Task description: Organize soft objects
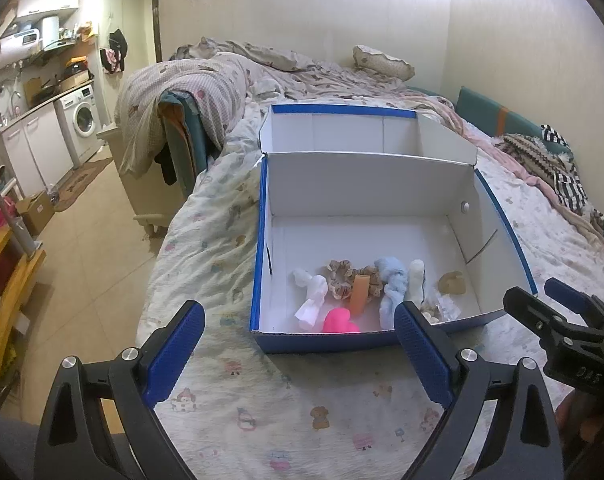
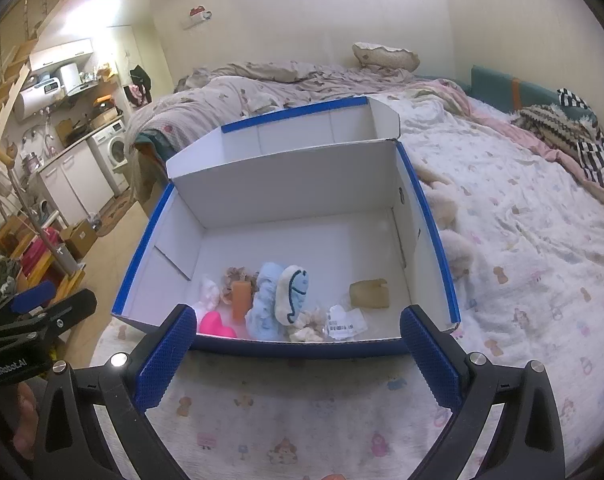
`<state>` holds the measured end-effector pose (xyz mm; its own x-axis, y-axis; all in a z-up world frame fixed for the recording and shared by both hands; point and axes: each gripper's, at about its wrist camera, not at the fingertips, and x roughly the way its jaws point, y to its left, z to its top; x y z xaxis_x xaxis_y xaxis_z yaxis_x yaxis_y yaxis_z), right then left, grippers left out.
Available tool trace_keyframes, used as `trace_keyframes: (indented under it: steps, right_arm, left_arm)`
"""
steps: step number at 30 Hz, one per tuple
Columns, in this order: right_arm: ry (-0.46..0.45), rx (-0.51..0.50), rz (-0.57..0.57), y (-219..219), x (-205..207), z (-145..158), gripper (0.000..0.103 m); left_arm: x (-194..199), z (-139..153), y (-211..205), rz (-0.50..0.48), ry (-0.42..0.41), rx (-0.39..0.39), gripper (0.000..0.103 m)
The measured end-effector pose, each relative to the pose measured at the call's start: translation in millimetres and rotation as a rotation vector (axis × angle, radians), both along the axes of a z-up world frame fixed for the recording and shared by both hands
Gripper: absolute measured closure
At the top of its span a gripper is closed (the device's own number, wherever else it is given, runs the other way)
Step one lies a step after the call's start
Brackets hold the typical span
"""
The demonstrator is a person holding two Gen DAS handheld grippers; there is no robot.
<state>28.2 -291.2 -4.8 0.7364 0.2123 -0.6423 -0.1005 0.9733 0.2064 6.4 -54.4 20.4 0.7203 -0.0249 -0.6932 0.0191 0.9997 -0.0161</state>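
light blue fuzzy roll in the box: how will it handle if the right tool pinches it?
The light blue fuzzy roll looks like bunched plush fabric, so it will probably squash and droop rather than stay stiff. Likely light for its bulk. Its nap should grip the ribbed pads well. It leans against the white-and-blue item, which may shift when it lifts.

Bed (image 1: pixel 222 248) carries open box (image 1: pixel 262 240), rumpled quilt (image 1: pixel 206 80), perhaps clothes (image 1: pixel 541 160).

The left gripper (image 1: pixel 300 354) has its jaws wide apart and holds nothing. The right gripper (image 2: pixel 298 356) is the same, wide apart with nothing in it. They sit side by side, both pointing forward and a bit down.
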Motion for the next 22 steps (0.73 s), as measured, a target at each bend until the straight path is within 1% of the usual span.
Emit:
trace_keyframes:
  steps: [22]
  right_arm:
    - [-0.007, 0.009, 0.005, -0.9, 2.3, 3.8, 0.0]
  left_arm:
    - [2.0, -5.0, 3.6, -0.008, 0.012, -0.009, 0.008]
